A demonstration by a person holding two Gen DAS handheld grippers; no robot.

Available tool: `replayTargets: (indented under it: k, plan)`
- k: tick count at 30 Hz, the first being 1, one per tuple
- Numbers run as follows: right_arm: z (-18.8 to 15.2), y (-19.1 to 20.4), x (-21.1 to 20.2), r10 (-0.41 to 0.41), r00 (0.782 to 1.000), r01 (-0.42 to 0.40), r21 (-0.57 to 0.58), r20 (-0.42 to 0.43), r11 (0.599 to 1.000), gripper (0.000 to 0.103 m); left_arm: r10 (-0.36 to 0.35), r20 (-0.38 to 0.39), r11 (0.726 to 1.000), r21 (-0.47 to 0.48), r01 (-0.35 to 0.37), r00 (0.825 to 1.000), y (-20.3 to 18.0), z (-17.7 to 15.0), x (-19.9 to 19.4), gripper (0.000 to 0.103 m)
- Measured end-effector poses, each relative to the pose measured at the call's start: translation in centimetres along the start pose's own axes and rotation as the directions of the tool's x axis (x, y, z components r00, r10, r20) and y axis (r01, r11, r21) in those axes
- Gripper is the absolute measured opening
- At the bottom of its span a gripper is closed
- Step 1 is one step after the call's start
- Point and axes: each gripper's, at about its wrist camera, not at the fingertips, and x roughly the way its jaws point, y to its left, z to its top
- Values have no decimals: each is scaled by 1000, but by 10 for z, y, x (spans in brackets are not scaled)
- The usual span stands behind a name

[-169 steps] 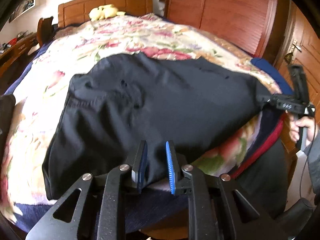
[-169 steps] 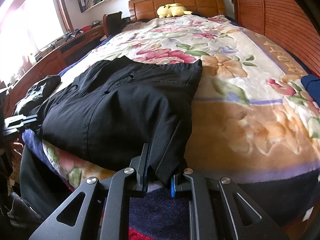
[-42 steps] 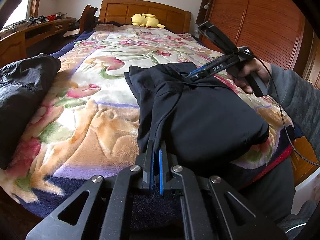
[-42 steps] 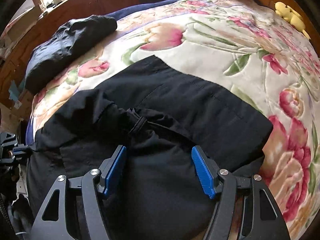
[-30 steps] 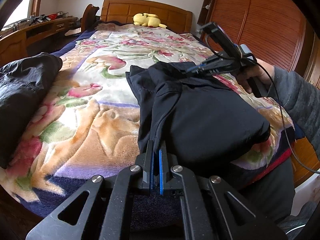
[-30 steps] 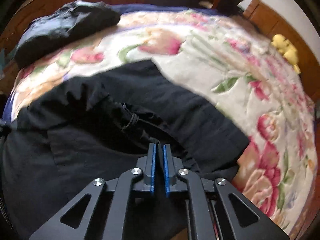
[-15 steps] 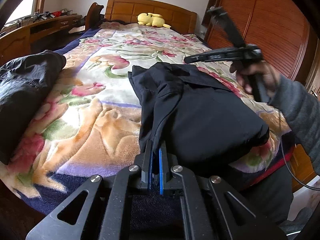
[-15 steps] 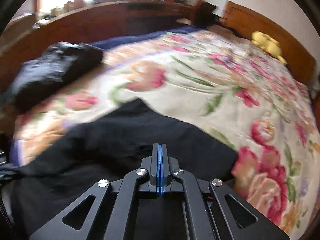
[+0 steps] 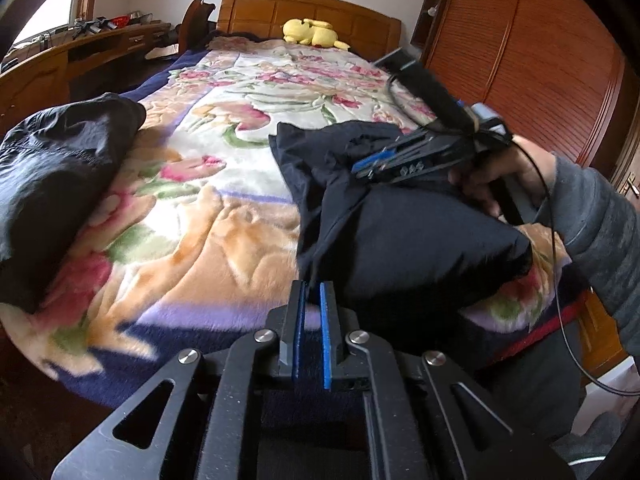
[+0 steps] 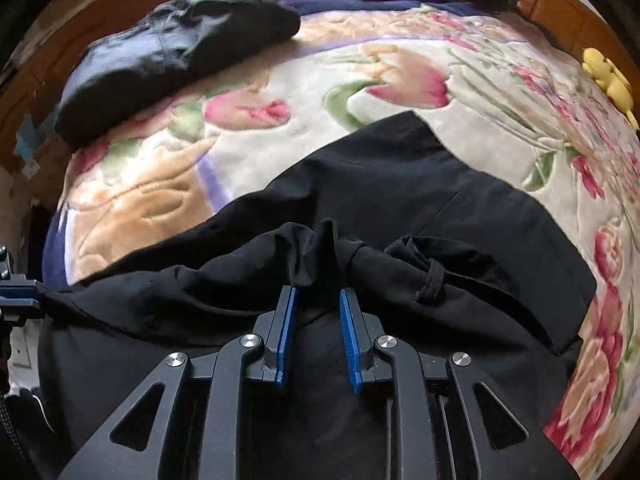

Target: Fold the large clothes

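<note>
Black garment lay folded on the near right part of the bed, on the floral blanket, bulging at its near edge. Left gripper sat at the garment's near left corner; a thin hem edge ran down between its blue pads, which stood a narrow slit apart. Whether they actually pinched the cloth couldn't be told. Right gripper, held in the right hand, lay low over the garment's far top, tips pointing left, touching or just above the bunched cloth there. In the right wrist view the right gripper had its jaws clearly apart, with a raised ridge of bunched fabric and a belt loop just beyond the tips, nothing clamped. The garment spread out beyond and under it. A second dark clothing pile sat well apart at the bed's left edge. Yellow plush toy lay far off by the headboard.
</note>
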Motion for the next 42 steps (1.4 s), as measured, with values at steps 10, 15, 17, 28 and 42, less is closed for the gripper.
replayTargets:
  k: [10,15,17,28,42]
  plan:
    - [-97,33,-118,-87,972,62,120,220,991,23,-16,-20,1000,3,16,1000,-4,-16,-6,16]
    - [-146,54,-141,-75,971,42,150,225,988,23,-25,-10,1000,14,25,1000,-11,-11,-5,18]
    - [-157,55,-137,-74,973,36,175,218,984,23,-25,-7,999,21,25,1000,-14,-9,-3,18]
    - [-179,54,-116,-102,968,57,191,232,980,23,-35,-49,999,19,36,998,-18,-14,8,19]
    - [-188,52,-113,-85,956,15,242,279,970,23,-43,-52,999,16,44,998,-20,-6,20,21]
